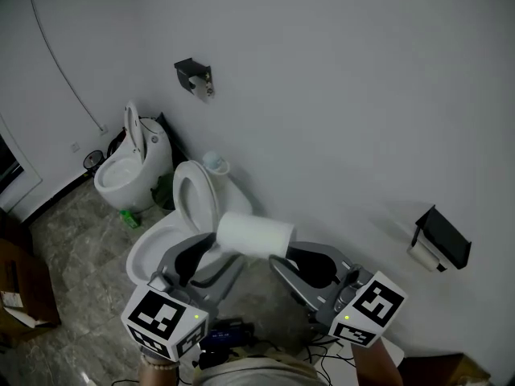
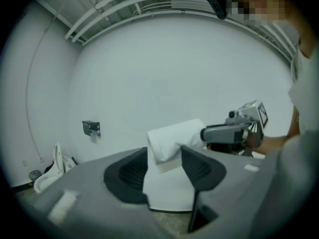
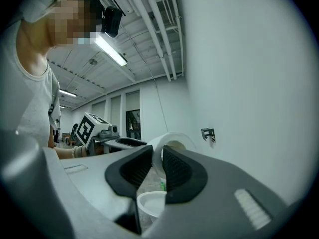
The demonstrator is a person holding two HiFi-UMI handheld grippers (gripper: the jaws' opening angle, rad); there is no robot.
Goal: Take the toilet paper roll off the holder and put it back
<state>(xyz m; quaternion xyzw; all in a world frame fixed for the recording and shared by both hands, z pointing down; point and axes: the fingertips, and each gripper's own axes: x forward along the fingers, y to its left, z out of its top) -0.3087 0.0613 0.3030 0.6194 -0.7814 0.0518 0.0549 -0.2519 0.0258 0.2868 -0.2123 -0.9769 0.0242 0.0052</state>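
A white toilet paper roll (image 1: pixel 253 236) hangs in the air in front of me, lying sideways over the toilet. My right gripper (image 1: pixel 282 260) is shut on it. In the right gripper view the roll's wall (image 3: pixel 167 142) is pinched between the two pads, with the core hole beside them. My left gripper (image 1: pixel 211 257) stands open at the roll's other end. In the left gripper view the roll (image 2: pixel 174 137) shows between its wide-apart jaw tips (image 2: pixel 164 156), and neither pad presses on it. A black holder (image 1: pixel 441 238) is fixed on the wall to the right.
A second black holder (image 1: pixel 193 75) is on the wall farther back. A white toilet (image 1: pixel 173 232) with its lid up stands just below the roll, with another white fixture (image 1: pixel 129 175) behind it. A green bottle (image 1: pixel 129 218) and a cardboard box (image 1: pixel 20 296) are on the floor.
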